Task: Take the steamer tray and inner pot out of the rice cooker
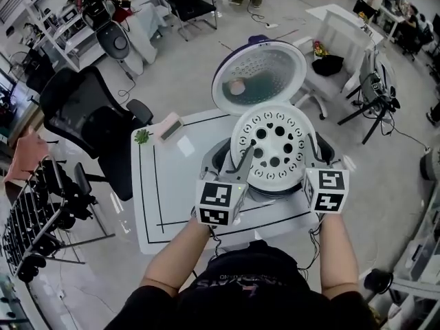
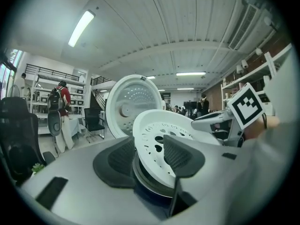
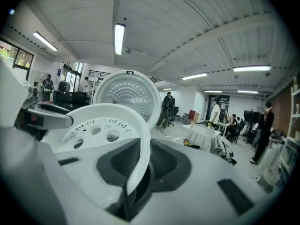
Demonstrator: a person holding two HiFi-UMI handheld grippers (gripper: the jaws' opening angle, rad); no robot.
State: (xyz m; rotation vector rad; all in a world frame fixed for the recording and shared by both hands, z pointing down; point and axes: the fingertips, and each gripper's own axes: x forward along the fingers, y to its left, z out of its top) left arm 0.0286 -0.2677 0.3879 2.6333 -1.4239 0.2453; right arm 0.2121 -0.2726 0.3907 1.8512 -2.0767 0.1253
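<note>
White counter (image 1: 158, 184) carries the open rice cooker (image 1: 260, 74), its lid tipped back. Over its mouth hangs the perforated plastic steamer tray (image 1: 275, 143), tilted, with the inner pot (image 1: 275, 186) beneath it in the cooker. You grasp that tray from 2 sides: the left hand-held gripper (image 2: 145, 158) is clamped on its left rim, the right hand-held gripper (image 3: 136, 161) on the opposite rim. It looks light, stiff and a little slick, so the rim is likely your only sound hold; lift both sides evenly.
</note>
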